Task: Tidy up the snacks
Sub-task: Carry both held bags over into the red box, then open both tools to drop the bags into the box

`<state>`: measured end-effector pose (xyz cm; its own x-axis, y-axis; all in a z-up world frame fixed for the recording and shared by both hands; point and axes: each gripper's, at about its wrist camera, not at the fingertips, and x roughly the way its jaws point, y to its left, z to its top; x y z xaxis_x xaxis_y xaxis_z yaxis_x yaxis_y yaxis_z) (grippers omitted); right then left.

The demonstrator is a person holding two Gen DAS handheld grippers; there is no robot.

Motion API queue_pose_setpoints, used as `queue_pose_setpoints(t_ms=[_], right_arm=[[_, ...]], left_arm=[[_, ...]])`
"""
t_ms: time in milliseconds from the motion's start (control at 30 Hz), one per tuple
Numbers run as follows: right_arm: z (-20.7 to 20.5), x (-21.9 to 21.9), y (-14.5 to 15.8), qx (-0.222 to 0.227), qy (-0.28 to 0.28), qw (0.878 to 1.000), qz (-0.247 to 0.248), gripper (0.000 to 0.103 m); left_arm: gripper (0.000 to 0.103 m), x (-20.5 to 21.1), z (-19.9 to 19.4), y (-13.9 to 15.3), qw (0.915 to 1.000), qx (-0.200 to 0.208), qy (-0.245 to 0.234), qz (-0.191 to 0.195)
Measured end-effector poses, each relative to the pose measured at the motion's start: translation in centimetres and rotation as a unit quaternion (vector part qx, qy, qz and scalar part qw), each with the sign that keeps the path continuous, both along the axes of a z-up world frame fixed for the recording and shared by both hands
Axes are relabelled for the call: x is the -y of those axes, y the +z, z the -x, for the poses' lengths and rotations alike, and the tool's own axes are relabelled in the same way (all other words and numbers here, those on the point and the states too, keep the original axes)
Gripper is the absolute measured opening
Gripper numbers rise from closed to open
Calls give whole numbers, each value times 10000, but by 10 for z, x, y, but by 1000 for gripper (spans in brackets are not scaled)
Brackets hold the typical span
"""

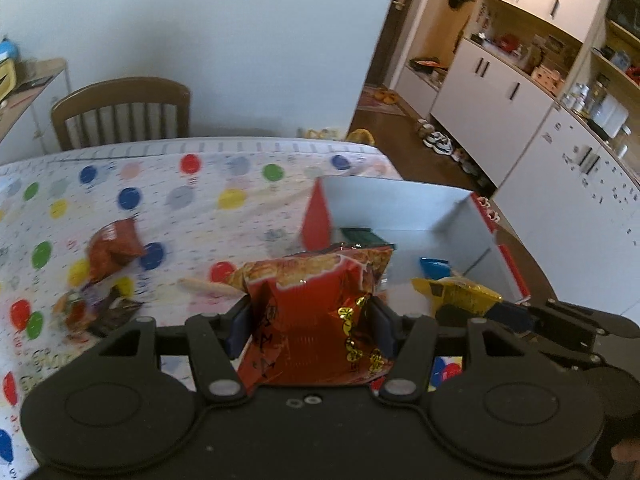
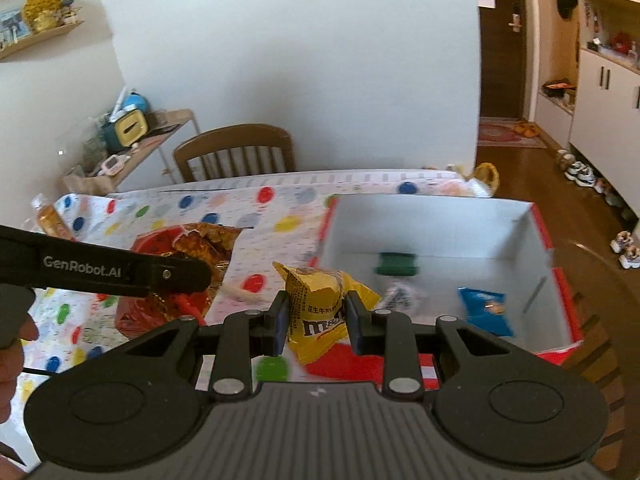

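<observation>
two snack bags are held above the table [image 1: 248, 208], one in each claw. the left gripper [image 1: 310, 320] is clamped on a red chip bag [image 1: 316, 312], which stands roughly upright with its long axis running up out of the jaws. the right gripper [image 2: 316, 320] is pinched narrow on a yellow candy bag [image 2: 320, 308], also upright between the blue pads [image 2: 280, 326].

the coming move is judged to turn on the box [image 2: 436, 224]: a white-lined carton with red outer walls, open at the top, lying ahead and to the right of both claws. the yellow bag is held just beside the box's near left corner, so the right hand is judged the nearer; the red bag sits further left, over the spotted cloth.

inside the box three packets are counted: one green [image 2: 396, 263], one blue [image 2: 486, 310] and one pale, blurred one [image 2: 400, 298]. on the cloth, to the left, two loose bags are counted, one red-brown [image 1: 114, 252] and one dark, multicoloured [image 1: 96, 308], plus one pale stick-like item [image 1: 208, 287] whose kind cannot be told. one wooden chair [image 1: 120, 114] stands behind the table.
</observation>
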<state>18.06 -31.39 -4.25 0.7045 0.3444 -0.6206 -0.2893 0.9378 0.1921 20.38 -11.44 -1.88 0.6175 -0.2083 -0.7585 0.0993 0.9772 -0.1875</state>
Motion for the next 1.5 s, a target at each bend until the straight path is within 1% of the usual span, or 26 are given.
queue_pose_setpoints(t_ms=[333, 533, 633, 867, 1000, 1167, 1300, 1500], right_arm=[[-38, 75, -18, -65, -368, 9990, 259, 28], [-68, 105, -33, -233, -477, 9981, 305, 28], [-85, 115, -42, -355, -419, 9979, 350, 29], [-130, 122, -60, -485, -268, 9969, 559, 29], [-152, 121, -71, -661, -203, 9959, 592, 29], [-169, 116, -87, -789, -186, 9941, 720, 29], [-180, 112, -99, -946, -143, 9925, 760, 29], [-188, 102, -111, -1018, -57, 9906, 906, 29]], left_arm=[[58, 74, -30, -10, 9992, -138, -309, -202], [58, 106, -55, -17, 9987, -216, -278, -375], [58, 118, -67, -23, 9982, -259, -242, -487], [58, 141, -96, -46, 9954, -451, -211, -819], [58, 154, -110, -63, 9938, -592, -346, -872], [58, 164, -120, -83, 9923, -810, -449, -827], [58, 172, -126, -96, 9895, -921, -530, -975], [58, 174, -133, -110, 9865, -1088, -583, -1079]])
